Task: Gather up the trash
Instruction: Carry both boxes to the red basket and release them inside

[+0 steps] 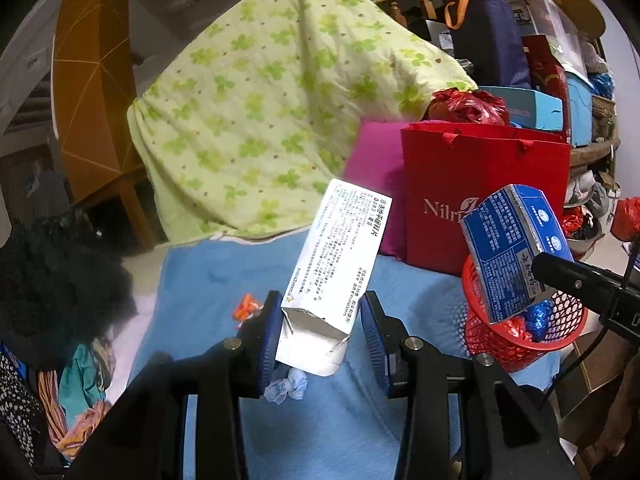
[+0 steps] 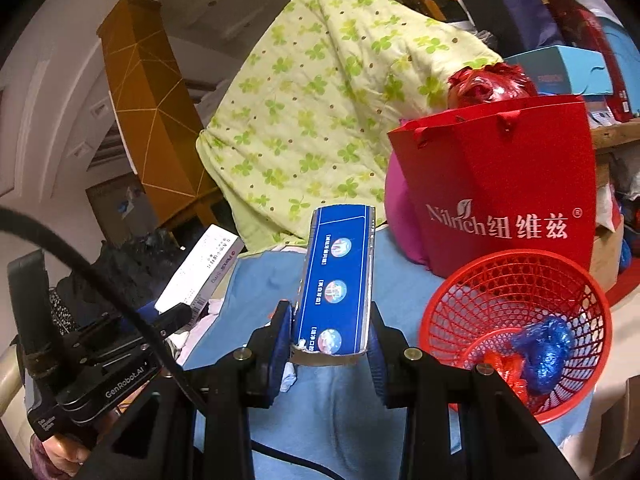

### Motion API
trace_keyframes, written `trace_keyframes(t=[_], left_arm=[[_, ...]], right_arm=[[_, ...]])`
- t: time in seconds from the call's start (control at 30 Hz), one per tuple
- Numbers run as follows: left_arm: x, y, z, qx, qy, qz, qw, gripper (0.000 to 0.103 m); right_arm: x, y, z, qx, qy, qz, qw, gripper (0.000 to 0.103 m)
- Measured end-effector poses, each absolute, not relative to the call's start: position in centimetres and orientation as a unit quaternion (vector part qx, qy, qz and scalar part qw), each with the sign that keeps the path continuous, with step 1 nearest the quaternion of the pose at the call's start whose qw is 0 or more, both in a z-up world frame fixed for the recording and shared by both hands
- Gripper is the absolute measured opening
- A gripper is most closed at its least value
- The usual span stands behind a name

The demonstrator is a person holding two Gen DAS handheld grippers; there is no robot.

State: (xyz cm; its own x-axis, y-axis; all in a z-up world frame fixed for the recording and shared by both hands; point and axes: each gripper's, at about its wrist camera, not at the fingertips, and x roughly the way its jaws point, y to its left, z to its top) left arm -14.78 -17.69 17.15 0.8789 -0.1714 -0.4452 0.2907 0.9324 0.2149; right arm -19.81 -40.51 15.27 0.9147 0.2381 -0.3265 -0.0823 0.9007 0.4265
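My left gripper [image 1: 320,320] is shut on a white medicine box [image 1: 334,260] with printed text, held above the blue bed cover [image 1: 208,280]. My right gripper [image 2: 330,336] is shut on a blue box [image 2: 338,280], held left of a red mesh basket [image 2: 516,280]. In the left wrist view the blue box [image 1: 506,252] sits over the basket [image 1: 520,340]. The basket holds a blue crumpled wrapper [image 2: 546,352] and red scraps [image 2: 502,364]. A crumpled white tissue [image 1: 286,386] and an orange wrapper [image 1: 246,306] lie on the cover.
A red paper bag [image 1: 480,200] and a pink cushion [image 1: 372,168] stand behind the basket. A green clover quilt [image 1: 260,100] is piled at the back. Dark clothes [image 1: 52,280] lie at left. Stacked boxes [image 1: 552,92] fill the right.
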Motion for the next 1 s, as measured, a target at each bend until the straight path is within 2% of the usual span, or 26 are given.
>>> trace_keyframes(t=[1.0], left_arm=[[-16.1, -26.8, 17.1, 0.198, 0.205, -0.169, 0.944, 0.041]], right_arm=[[-23.3, -47.7, 13.8, 0.267, 0.166, 0.03, 0.949, 0.038]])
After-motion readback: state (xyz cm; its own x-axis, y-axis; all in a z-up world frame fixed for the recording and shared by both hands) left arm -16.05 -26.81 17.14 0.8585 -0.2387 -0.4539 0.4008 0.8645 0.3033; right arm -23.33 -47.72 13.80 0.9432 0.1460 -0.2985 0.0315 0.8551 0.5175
